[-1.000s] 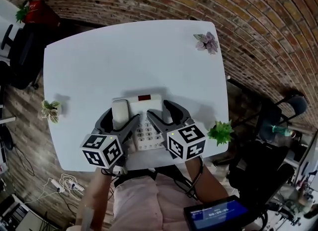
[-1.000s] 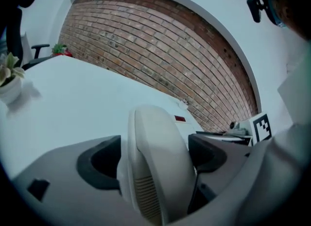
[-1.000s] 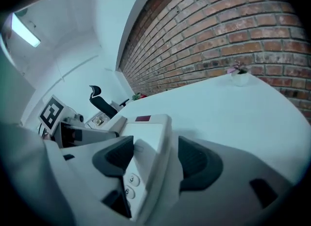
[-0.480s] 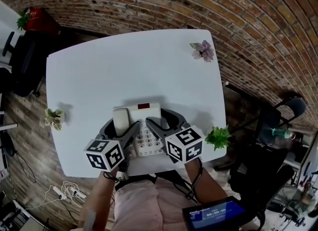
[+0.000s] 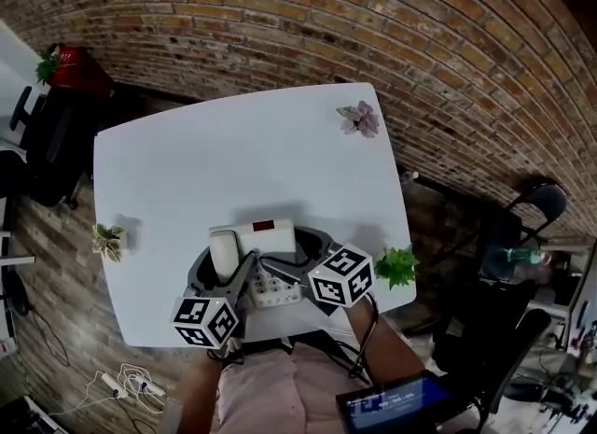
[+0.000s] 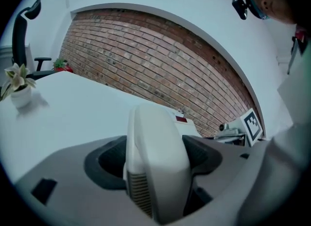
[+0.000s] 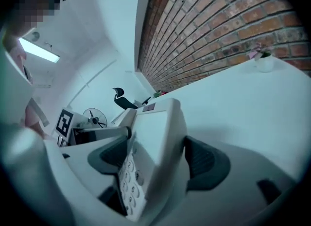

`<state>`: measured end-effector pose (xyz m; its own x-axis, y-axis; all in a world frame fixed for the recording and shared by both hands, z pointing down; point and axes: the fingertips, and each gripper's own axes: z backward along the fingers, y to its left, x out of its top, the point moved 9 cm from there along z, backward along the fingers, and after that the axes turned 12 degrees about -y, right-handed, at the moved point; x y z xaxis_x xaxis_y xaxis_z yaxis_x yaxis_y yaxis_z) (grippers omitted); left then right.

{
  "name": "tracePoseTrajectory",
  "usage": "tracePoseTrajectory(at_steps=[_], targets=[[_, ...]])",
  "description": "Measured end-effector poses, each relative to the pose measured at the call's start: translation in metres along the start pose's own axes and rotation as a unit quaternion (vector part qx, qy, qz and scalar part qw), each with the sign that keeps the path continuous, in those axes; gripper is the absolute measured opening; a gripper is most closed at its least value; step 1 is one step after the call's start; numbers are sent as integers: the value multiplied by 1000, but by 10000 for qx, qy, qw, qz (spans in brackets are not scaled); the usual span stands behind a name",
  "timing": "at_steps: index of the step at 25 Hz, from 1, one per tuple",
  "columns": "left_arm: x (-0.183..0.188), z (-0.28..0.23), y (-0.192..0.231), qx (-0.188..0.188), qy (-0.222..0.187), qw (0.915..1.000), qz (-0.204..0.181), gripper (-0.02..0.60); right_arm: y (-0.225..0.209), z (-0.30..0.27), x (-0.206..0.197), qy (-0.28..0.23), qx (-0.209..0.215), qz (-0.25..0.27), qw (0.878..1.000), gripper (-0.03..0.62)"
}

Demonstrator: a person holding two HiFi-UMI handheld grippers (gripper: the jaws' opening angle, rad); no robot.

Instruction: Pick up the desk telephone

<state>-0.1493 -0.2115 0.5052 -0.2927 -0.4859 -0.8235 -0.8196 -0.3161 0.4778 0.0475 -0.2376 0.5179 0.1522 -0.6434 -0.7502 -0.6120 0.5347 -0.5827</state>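
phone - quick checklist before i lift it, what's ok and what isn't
1. Handset between the left gripper jaws: ok; they have just been closing on it.
2. Left pads pressing the handset: cannot tell.
3. Phone body between the right gripper jaws: ok.
4. Right grip firm: not ok; the jaws have just opened and stand wide, pads not pressing.
5. Handset seated on the phone: ok in the head view.
6. Plant apart from the right gripper: ok, though close beside it.
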Motion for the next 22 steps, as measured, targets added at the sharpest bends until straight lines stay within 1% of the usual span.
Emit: tracePoseTrajectory(at_steps=[1, 3, 4, 8, 10, 11, 12, 15, 17, 18, 20, 22], targets=[[0, 1, -1, 15, -39, 10000, 0, 342, 0, 0, -2, 13, 9, -44, 10000, 385], [0, 2, -2, 31, -108, 9999, -38, 337, -3, -2, -5, 113, -72, -279, 9995, 385], [1, 3, -3, 25, -145, 9999, -68, 336, -5, -3, -8, 168, -86, -408, 9990, 395], [1, 7, -6, 3, -310, 9994, -146, 334, -7, -6, -12, 159, 118, -863, 9961, 395], [0, 10, -7, 23, -386, 9991, -183, 333, -4, -8, -12, 146, 294, -848, 9959, 383], [0, 11, -8, 37, -431, 9989, -202, 333, -3, -8, -12, 129, 390, -802, 9959, 355], [0, 13, -8, 43, -478, 9986, -225, 334, -1, -8, -12, 93, 478, -754, 9960, 354], [-2, 16, -9, -62, -538, 9979, -345, 342, 1, -6, -14, -27, 643, -705, 9954, 327], [-1, 18, -8, -191, -498, 9977, -421, 389, 0, -6, -15, -43, 663, -720, 9952, 321], [0, 20, -7, -255, -482, 9977, -405, 432, -1, -5, -15, -44, 679, -715, 9951, 319], [0, 25, 0, -395, -423, 9980, -255, 451, 0, -4, -15, -47, 742, -653, 9951, 318], [-4, 30, 8, -592, -259, 9979, 19, 456, 1, -5, -15, -41, 813, -583, 9950, 318]])
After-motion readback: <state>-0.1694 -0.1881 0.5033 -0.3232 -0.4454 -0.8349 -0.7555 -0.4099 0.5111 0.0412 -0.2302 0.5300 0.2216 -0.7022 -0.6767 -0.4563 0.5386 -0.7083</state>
